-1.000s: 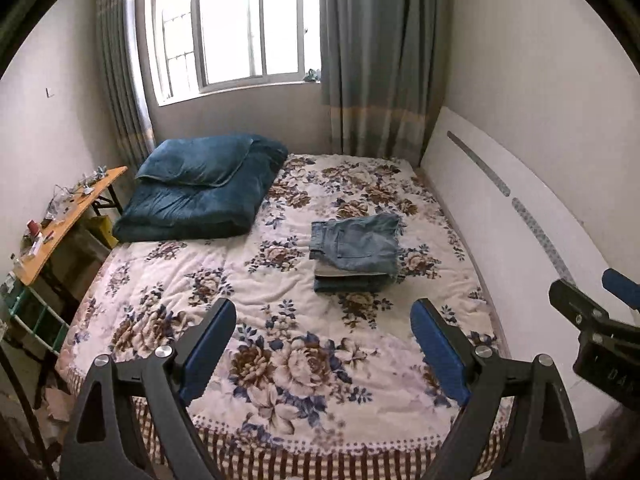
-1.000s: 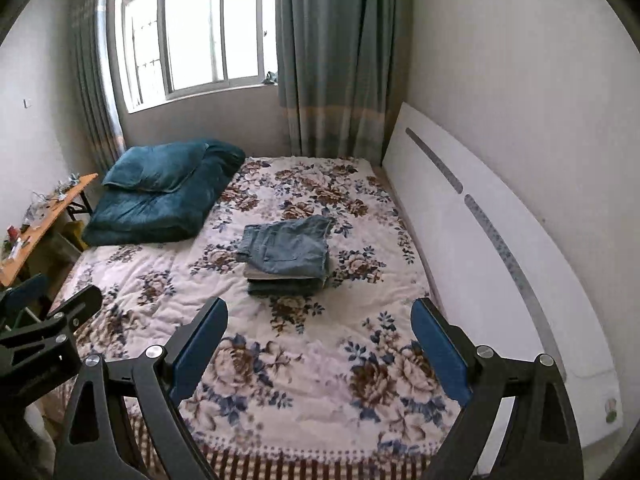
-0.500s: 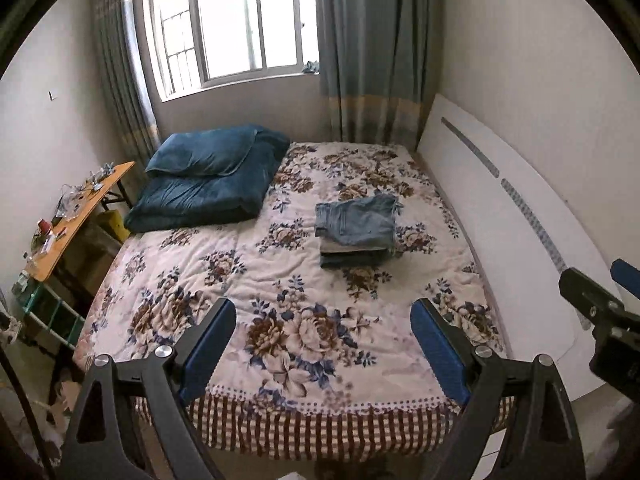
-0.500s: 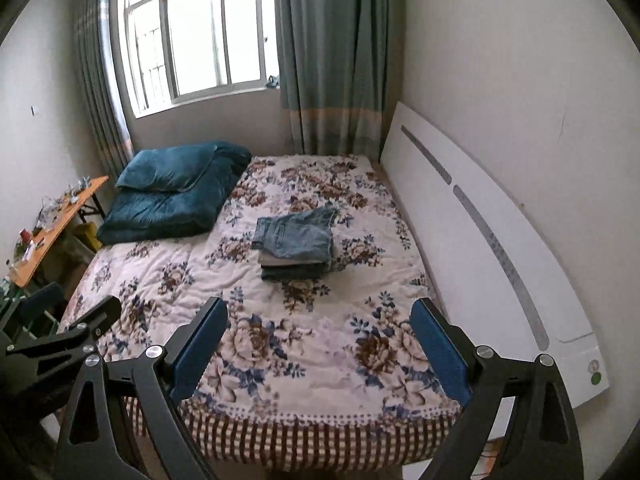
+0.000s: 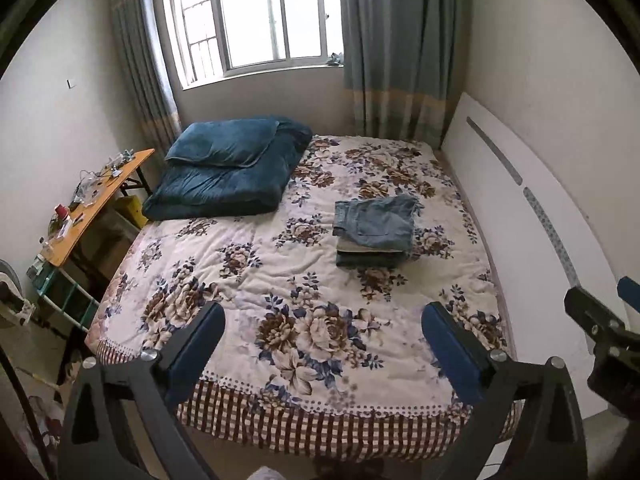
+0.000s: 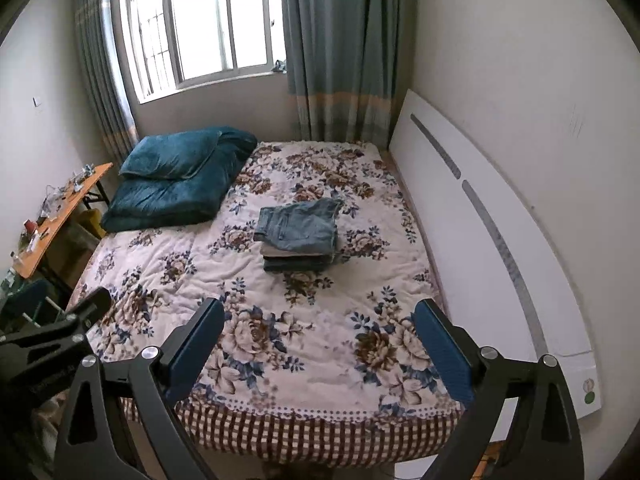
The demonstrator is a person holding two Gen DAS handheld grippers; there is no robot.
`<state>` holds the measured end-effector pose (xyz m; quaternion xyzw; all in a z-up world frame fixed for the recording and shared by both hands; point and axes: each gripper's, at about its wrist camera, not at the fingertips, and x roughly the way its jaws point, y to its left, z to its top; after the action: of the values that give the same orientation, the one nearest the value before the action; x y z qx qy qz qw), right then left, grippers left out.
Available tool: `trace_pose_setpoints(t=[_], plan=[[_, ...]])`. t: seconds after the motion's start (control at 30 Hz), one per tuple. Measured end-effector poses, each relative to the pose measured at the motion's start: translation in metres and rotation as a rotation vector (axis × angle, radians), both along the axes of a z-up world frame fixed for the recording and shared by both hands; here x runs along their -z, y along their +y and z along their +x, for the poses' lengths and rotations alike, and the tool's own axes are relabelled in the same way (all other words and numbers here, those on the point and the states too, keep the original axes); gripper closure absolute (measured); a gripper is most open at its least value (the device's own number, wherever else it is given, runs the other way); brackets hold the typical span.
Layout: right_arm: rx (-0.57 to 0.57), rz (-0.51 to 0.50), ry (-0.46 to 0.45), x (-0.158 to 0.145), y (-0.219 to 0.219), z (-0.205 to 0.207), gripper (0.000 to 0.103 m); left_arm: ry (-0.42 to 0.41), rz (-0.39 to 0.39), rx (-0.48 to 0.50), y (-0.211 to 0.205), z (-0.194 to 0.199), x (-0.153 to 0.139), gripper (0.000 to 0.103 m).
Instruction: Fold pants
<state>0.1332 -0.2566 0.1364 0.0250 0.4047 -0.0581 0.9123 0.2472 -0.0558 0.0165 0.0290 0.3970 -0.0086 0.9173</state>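
A small stack of folded pants [image 5: 374, 230], light blue jeans on top, lies on the floral bedspread [image 5: 280, 280] right of the bed's middle; it also shows in the right wrist view [image 6: 298, 236]. My left gripper [image 5: 322, 344] is open and empty, held back beyond the foot of the bed, well short of the stack. My right gripper [image 6: 316, 344] is open and empty, also held back at the foot of the bed. Each gripper shows at the edge of the other's view.
A folded dark teal duvet with a pillow [image 5: 228, 176] lies at the bed's far left. A white board [image 5: 540, 240] leans along the right wall. A cluttered wooden side table [image 5: 92, 200] stands left of the bed. A curtained window [image 5: 256, 20] is behind.
Both grippers have drawn back from the bed, so the foot edge and checked valance now show. The stack of pants has not moved. Both grippers stay open.
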Motion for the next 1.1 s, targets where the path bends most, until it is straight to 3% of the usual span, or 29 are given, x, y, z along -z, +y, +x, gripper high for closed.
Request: trace_pose_setpoints(t=[0.4,1.1], plan=[[-0.009,0.004,0.043,0.018,-0.005,0.021,0.005,0.042,0.008,-0.030,0.005,0.008,0.009,0.002],[-0.023,0.019,0.066,0.036,-0.003,0.025,0.004,0.038,0.013,-0.037,0.005,0.011,0.007,0.002]])
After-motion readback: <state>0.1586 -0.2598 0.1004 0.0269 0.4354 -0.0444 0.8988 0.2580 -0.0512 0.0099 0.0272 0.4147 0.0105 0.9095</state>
